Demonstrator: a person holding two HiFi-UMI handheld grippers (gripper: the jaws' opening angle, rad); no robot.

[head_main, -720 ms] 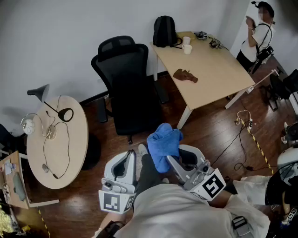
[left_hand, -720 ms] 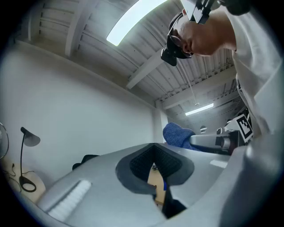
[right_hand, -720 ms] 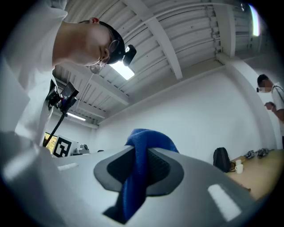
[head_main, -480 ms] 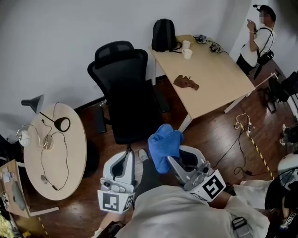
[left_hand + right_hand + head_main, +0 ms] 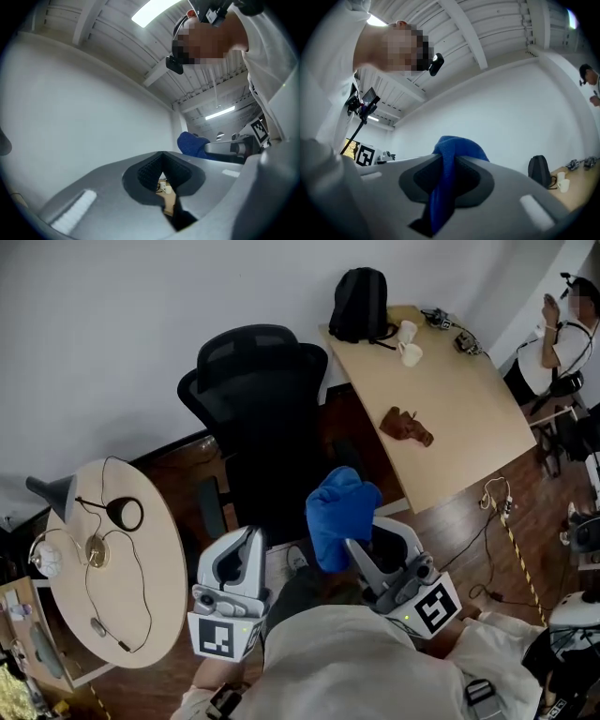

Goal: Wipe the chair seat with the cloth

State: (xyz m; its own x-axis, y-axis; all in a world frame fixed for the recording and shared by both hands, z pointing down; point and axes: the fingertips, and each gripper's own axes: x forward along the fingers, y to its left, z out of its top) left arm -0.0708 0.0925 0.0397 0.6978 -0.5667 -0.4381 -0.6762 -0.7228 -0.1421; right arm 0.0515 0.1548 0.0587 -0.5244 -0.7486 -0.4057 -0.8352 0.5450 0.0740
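Note:
The black office chair (image 5: 265, 418) stands straight ahead against the wall, its seat (image 5: 272, 488) just beyond my grippers. A blue cloth (image 5: 339, 512) hangs bunched from my right gripper (image 5: 361, 554), which is shut on it. In the right gripper view the cloth (image 5: 450, 157) runs down between the pads of the right gripper (image 5: 449, 164). My left gripper (image 5: 251, 545) is held low beside it, left of the cloth. Its jaws stand a narrow slit apart with nothing between them in the left gripper view (image 5: 162, 176), where the cloth (image 5: 190, 143) shows at the right.
A rectangular wooden table (image 5: 469, 418) at the right carries a black backpack (image 5: 359, 292), two cups (image 5: 409, 343) and a brown object (image 5: 406, 425). A round table (image 5: 141, 577) with a lamp (image 5: 56, 491) and cables stands at the left. A person (image 5: 562, 324) stands at the far right. Cables (image 5: 497, 493) lie on the floor.
The view has swung left and moved closer to the chair, whose seat now lies nearer the grippers. Both grippers and the held cloth keep their places before me.

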